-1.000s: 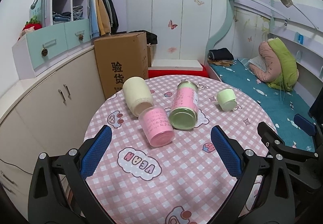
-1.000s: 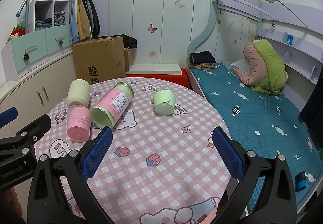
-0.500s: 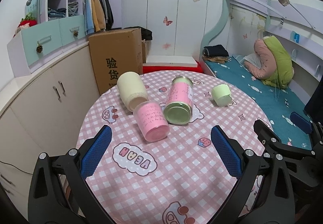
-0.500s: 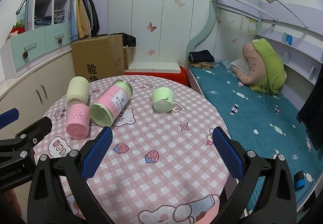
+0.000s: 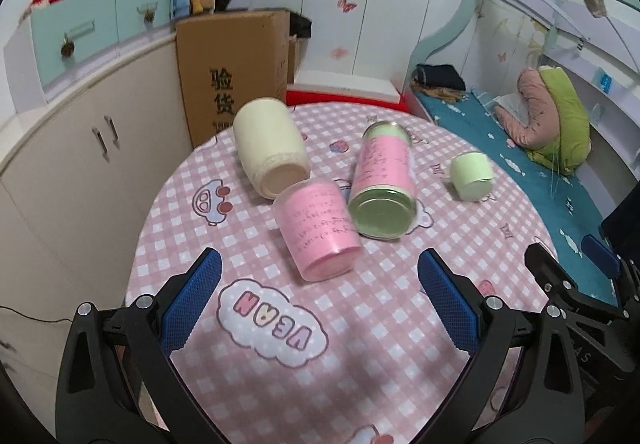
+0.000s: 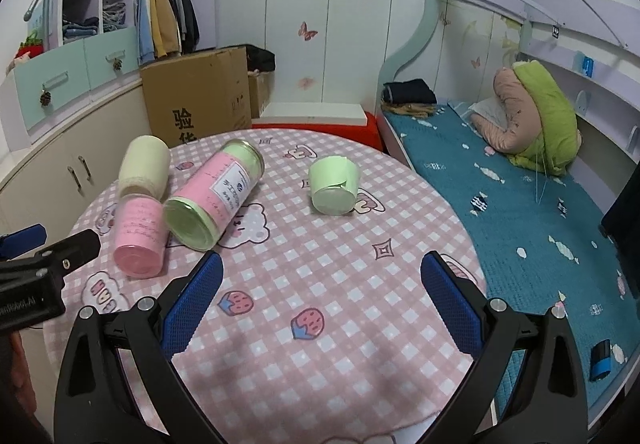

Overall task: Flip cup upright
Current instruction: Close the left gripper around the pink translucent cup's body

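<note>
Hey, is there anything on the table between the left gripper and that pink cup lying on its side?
Nothing visible. Bare checked tablecloth lies between the open left gripper and the pink cup. The cream cup touches its far end, and the tall jar lies close along its right side, crowding a grip there.

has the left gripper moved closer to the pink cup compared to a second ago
Yes. In the left wrist view the pink cup now lies nearer the open left gripper and looms larger, as does the cardboard box behind, so the gripper has advanced forward over the table.
</note>
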Motion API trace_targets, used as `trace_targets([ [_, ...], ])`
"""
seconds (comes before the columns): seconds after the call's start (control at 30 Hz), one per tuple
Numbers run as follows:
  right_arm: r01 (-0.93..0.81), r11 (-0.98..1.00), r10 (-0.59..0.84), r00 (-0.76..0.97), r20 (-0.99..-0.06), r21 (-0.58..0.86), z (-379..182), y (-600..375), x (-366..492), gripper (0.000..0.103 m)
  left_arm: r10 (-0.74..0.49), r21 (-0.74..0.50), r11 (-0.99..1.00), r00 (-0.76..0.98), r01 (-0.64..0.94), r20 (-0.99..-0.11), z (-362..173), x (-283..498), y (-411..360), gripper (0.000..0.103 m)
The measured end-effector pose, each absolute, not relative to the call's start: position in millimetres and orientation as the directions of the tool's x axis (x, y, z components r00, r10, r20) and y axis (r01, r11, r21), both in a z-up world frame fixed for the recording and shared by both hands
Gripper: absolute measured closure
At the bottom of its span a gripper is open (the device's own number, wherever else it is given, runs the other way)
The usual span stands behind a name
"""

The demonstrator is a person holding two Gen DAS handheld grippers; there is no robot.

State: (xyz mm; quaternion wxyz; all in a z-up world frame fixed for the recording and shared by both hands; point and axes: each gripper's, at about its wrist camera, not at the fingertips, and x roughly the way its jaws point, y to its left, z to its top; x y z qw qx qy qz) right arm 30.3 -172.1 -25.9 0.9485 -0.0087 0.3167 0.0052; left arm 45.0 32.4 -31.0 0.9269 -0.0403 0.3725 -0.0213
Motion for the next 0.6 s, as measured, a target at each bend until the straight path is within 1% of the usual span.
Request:
trace_targets([
  [0.2, -0.028, 0.999, 0.010, 0.775, -0.631, -0.019, -38.7, -168.6, 58.8, 0.007, -0.064, -0.087, 0.996, 0.669, -0.001, -0.741, -54.4, 83.4, 34.3, 0.005],
  [0.43, -0.037, 0.999, 0.007, 0.743, -0.669, -0.031, -55.8, -165.1, 82.0, 0.007, -0.036, -0.074, 0.997, 0.625, -0.035, -0.779, -78.2, 112.0, 36.4, 0.006],
  [0.47, -0.036, 0.999, 0.005, 0.737, -0.676, -0.032, -58.5, -165.1, 84.8, 0.007, -0.038, -0.078, 0.996, 0.621, -0.037, -0.783, -80.0, 114.0, 37.2, 0.010],
  [0.5, -0.036, 0.999, 0.005, 0.733, -0.680, -0.032, -60.8, -164.9, 86.4, 0.007, -0.042, -0.082, 0.996, 0.614, -0.037, -0.788, -83.5, 116.9, 38.4, 0.023],
  [0.57, -0.037, 0.999, 0.004, 0.723, -0.690, -0.033, -65.4, -164.1, 89.7, 0.007, -0.059, -0.098, 0.995, 0.587, -0.035, -0.808, -91.6, 123.4, 40.6, 0.039],
  [0.6, -0.036, 0.999, 0.001, 0.716, -0.698, -0.035, -68.1, -163.1, 91.1, 0.007, -0.060, -0.098, 0.995, 0.582, -0.034, -0.811, -94.3, 125.5, 40.7, 0.043],
])
